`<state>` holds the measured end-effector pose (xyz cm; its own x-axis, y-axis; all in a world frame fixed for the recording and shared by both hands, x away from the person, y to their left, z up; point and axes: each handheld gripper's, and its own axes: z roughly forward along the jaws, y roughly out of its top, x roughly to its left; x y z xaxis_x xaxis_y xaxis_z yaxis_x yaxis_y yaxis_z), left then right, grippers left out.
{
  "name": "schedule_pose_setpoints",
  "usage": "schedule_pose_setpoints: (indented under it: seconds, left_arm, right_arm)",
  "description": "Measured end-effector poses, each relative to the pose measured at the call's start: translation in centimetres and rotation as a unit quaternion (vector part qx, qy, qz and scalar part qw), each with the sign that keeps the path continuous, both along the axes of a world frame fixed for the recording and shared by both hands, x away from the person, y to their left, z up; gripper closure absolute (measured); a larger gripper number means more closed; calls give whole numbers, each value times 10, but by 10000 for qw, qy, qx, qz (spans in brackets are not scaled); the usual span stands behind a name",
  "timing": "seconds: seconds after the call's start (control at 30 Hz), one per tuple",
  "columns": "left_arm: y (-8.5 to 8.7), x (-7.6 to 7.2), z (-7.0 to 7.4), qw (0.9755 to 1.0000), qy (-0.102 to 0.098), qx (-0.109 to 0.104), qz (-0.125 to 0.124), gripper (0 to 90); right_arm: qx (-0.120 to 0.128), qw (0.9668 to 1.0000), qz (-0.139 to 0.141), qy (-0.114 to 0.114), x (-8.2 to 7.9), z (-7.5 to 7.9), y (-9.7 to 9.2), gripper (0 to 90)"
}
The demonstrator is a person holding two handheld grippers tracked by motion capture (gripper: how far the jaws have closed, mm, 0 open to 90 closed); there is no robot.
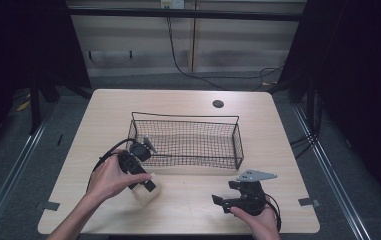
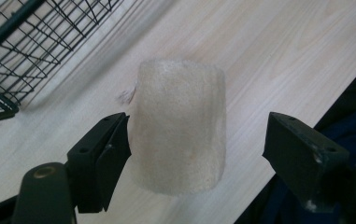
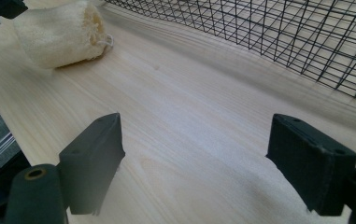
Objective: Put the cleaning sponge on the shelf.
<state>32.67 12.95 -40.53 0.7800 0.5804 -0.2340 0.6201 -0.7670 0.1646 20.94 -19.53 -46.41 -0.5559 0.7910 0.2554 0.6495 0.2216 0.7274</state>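
The loofah sponge (image 2: pixel 179 126) lies on its side on the pale wooden tabletop (image 1: pixel 188 200), near the front left corner of the black wire basket (image 1: pixel 188 142) and clear of it. In the left gripper view it sits between the fingers of the left gripper (image 2: pixel 196 144): the left-hand finger (image 2: pixel 102 161) is right against its side, whether it presses or just meets it is hard to tell, while the other finger stands well off with bare wood between it and the sponge. So the fingers are apart and the sponge is not clamped. The near end of the sponge is blurred and its underside is out of sight.

In the high view the left gripper (image 1: pixel 145 184) and the person's left hand (image 1: pixel 110 180) cover most of the sponge (image 1: pixel 145 194); just a pale patch shows beside the black fingers.

The right gripper (image 1: pixel 223 202) rests low at the front right of the tabletop, held by the right hand (image 1: pixel 258 220), which is cut off by the bottom edge. Its fingers (image 3: pixel 94 158) are wide apart over bare wood. In the right gripper view the sponge (image 3: pixel 61 35) lies far off at upper left, its fibrous open end facing the basket (image 3: pixel 278 32), whose mesh wall runs off the top and right edges. A dark finger tip (image 3: pixel 3 7) of the other gripper is cropped at the corner.
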Motion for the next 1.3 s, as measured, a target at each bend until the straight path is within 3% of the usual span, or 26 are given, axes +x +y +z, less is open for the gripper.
schedule_pose_setpoints:
  seconds: [0.4,0.63,1.3]
  left_arm:
    - [-3,6,-15,9997,138,189,-47,207]
    - [-4,9,-25,9993,204,300,48,205]
    - [-15,7,-45,9976,421,532,-142,257]
  right_arm:
    - [8,10000,13,50,1,-1,0,163]
    - [-4,9999,-28,135,1,-2,-1,152]
    - [1,9999,-8,151,1,-2,0,153]
